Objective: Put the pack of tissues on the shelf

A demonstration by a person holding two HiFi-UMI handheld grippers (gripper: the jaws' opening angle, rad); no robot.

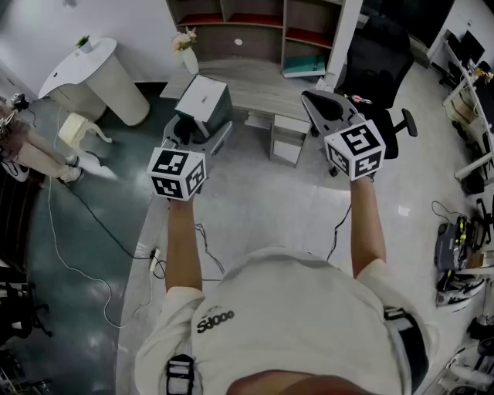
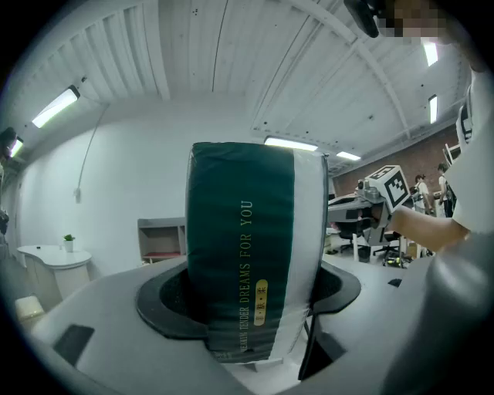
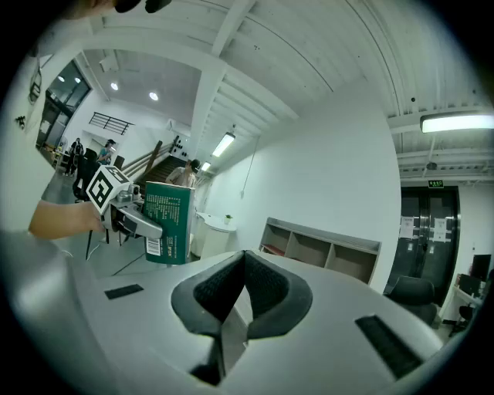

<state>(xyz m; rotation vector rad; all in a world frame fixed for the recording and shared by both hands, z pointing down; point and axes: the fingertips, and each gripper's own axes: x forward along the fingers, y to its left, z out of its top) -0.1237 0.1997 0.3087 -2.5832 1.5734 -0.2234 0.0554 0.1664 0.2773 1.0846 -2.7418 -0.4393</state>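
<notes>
Pack of tissues [image 2: 247, 254], dark green with a white band, stands upright between the jaws of the left hand-held gripper [image 1: 187, 133], which are spread wide and press on its two sides. It is held in the air short of the shelf [image 1: 255, 23], seemingly over the near left corner of the grey surface [image 1: 270, 89], though the steep head view makes that hard to judge. The right hand-held gripper [image 3: 231, 308] has its jaws closed together on nothing

Beyond the fingers [image 2: 166, 305] of the left gripper [image 2: 251, 308], the shelf [image 2: 158, 239] is half hidden by the pack of tissues [image 2: 247, 231] gripped between them. The print on the pack's yellow label [image 2: 261, 297] is too small to be read.
</notes>
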